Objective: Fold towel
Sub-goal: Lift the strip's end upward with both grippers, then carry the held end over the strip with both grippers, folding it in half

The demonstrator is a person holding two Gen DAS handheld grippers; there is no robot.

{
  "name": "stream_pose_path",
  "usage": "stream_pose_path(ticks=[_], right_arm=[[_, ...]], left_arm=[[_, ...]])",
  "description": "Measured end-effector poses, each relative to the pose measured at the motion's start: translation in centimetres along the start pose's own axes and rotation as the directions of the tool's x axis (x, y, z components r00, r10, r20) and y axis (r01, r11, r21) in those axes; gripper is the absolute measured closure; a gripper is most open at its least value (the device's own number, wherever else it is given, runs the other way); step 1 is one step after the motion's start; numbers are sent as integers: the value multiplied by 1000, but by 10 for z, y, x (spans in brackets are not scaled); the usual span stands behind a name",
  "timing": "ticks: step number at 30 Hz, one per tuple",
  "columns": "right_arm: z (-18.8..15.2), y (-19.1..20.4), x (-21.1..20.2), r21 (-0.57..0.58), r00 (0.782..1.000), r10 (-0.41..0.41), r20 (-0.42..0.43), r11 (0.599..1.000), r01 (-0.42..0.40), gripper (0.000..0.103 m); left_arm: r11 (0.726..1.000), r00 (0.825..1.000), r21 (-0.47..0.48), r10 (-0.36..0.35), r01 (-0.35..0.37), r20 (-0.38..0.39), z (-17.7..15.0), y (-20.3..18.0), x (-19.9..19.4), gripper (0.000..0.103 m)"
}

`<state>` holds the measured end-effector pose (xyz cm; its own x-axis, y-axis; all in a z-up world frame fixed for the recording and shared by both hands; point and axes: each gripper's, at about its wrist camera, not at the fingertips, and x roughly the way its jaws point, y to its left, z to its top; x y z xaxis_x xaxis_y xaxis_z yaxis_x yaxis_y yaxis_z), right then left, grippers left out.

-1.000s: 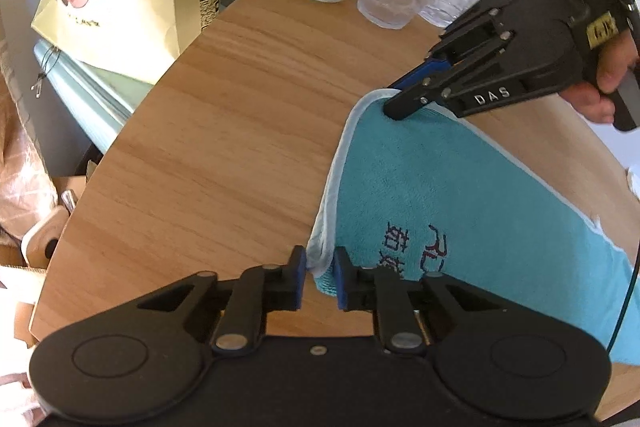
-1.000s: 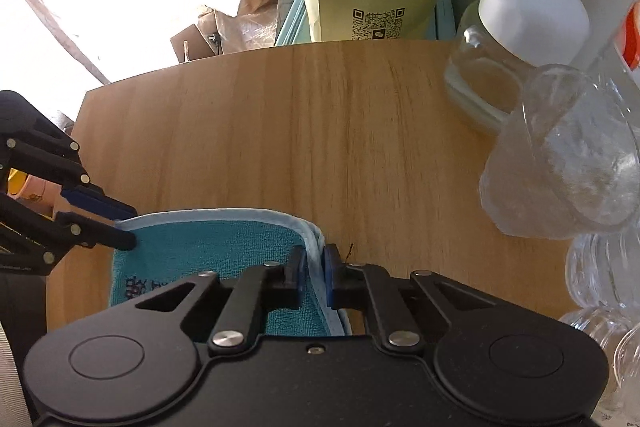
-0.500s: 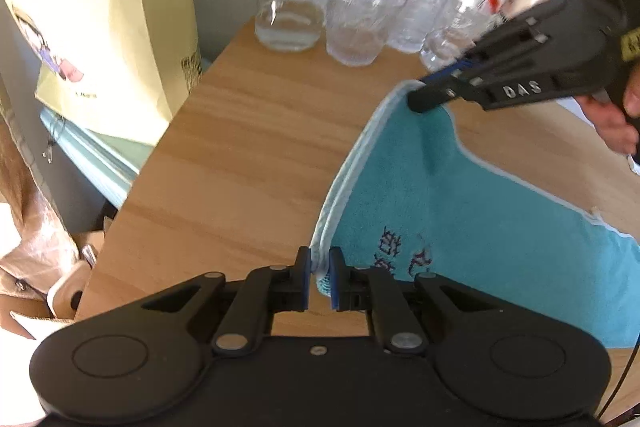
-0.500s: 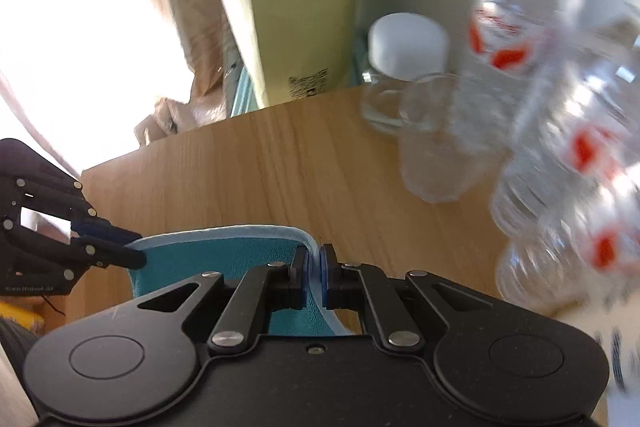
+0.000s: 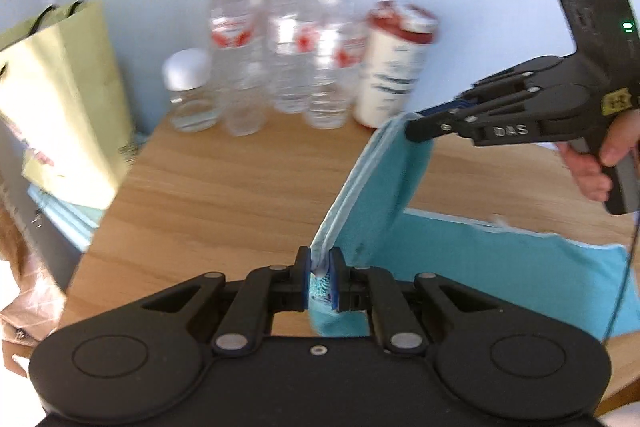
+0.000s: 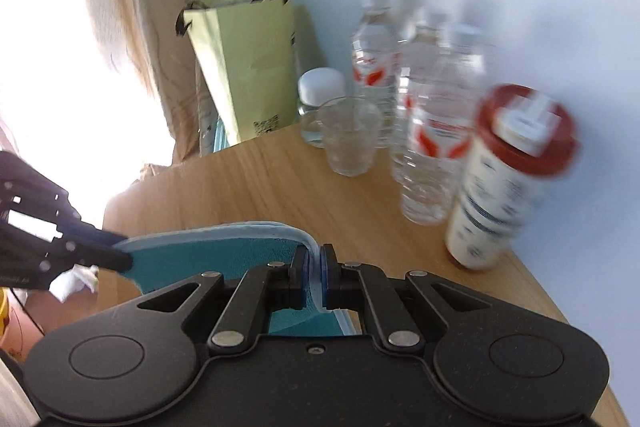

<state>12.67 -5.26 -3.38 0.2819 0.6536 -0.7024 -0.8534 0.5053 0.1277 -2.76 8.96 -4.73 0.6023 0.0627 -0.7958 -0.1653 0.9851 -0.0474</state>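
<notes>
A teal towel (image 5: 480, 263) with a pale blue hem lies partly on the wooden table (image 5: 224, 195); its near end is lifted into the air. My left gripper (image 5: 320, 269) is shut on one corner of the hem. My right gripper (image 5: 412, 125) pinches the other corner higher up, with a hand behind it. In the right wrist view the right gripper (image 6: 315, 269) is shut on the hem of the towel (image 6: 208, 255), and the left gripper (image 6: 120, 251) holds the far corner at the left.
Several water bottles (image 5: 236, 43), a glass jar with a white lid (image 5: 188, 91), a clear cup (image 6: 350, 137) and a red-lidded canister (image 5: 394, 67) stand along the wall. A pale green paper bag (image 5: 60, 107) stands off the table's left edge.
Both grippers have risen and tilted up, lifting the towel's held edge well off the table. The bottles and wall have come into view.
</notes>
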Motion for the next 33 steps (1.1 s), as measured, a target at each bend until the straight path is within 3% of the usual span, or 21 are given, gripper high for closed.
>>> stream_pose_path(ticks=[14,19,27,33], right_arm=[[-95,-35,-122,96,989,-72,130,994,59,97],[-129,-55,-160,149,982,-115,146,984,93,97],[-192,-87,-217,248,970,-192,146,957,152,97],[-224,-106,-245,316,962,-228,148,933,173,97]], left_arm=[[997,997,50,-56,53,59,-24,-150,-42,94],[988,989,81,-139,134,55,-23,-211,-46,94],[938,959,208,-284,279,-3,-36,-299,-41,95],[898,937,275,-346,344,-43,-44,-342,-31,95]])
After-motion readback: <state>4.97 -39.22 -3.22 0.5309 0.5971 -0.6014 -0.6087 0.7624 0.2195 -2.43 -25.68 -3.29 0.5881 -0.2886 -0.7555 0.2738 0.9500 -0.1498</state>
